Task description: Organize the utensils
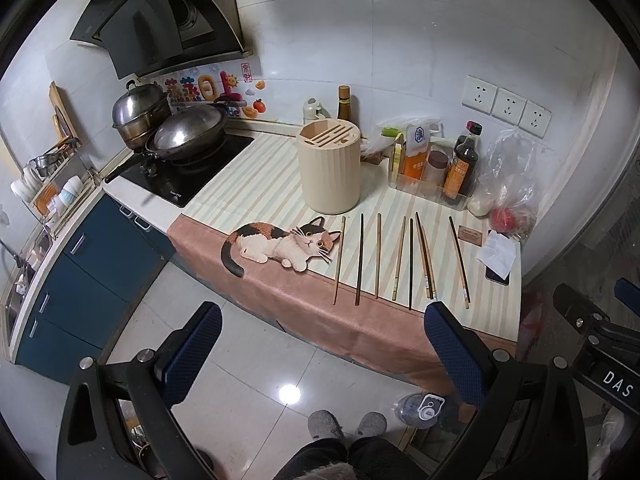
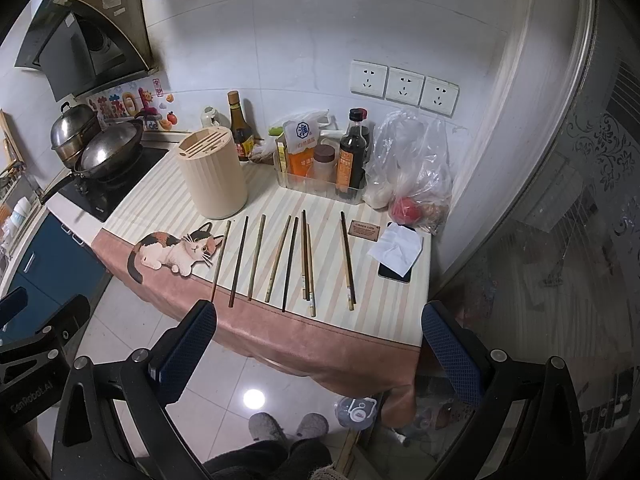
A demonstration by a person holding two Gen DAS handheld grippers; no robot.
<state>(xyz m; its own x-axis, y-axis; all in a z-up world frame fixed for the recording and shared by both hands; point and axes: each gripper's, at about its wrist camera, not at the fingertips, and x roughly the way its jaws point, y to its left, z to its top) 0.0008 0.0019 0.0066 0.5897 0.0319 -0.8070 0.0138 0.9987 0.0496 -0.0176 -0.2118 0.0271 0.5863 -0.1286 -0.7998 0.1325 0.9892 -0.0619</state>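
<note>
Several chopsticks [image 1: 400, 258] [image 2: 288, 260], light and dark, lie side by side on a striped cloth [image 1: 260, 184] [image 2: 384, 308] at the counter's front. Behind them stands a beige ribbed utensil holder [image 1: 329, 168] [image 2: 213, 176] with slots in its top, nothing in it that I can see. My left gripper [image 1: 324, 316] hangs open in front of the counter edge, above the floor, short of the chopsticks. My right gripper [image 2: 318, 316] is likewise open and holds nothing, level with the cloth's front edge. Each gripper's body shows at the edge of the other's view.
A clear tray of sauce bottles [image 2: 324, 164], a plastic bag [image 2: 412, 168], a phone [image 2: 396, 270] under white paper and a small card [image 2: 364, 231] sit right of the chopsticks. A wok [image 1: 188, 132] and pot sit on the hob at left. The person's slippers [image 1: 346, 424] show below.
</note>
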